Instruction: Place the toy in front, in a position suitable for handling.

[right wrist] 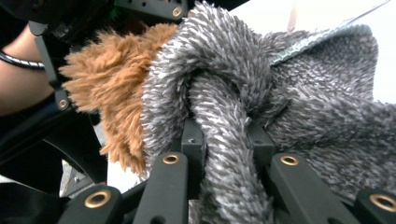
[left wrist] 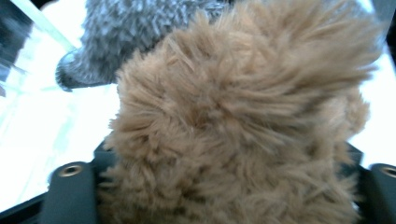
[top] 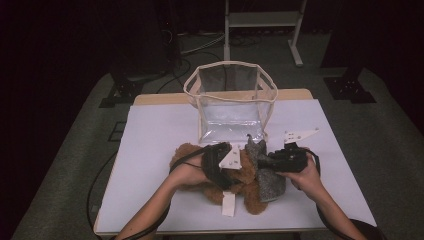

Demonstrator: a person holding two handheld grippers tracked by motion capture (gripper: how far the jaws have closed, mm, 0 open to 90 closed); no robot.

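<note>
Brown plush toy (top: 220, 185) lies on the white table cover (top: 150, 150) near the person's edge, just in front of the clear open-topped bag (top: 230, 100). A grey knitted garment (top: 267, 175) is wrapped on the toy's right side, touching the fur.

Right gripper (top: 272, 161): jaws nearly closed, pinching a fold of the grey knit (right wrist: 224, 140) between the pads.

Left gripper (top: 220, 167): jaws about half apart with brown fur (left wrist: 233, 130) bulging between them; whether the pads actually press the plush cannot be told.

Judgement: the step in hand looks like working the garment along or off the toy. To do it well, the left should clamp the body firmly before any pull, the right should pull along the toy's length, not upward, and keep clear of the white tag (top: 228, 204). Slow tension; knit may snag on fur.
</note>
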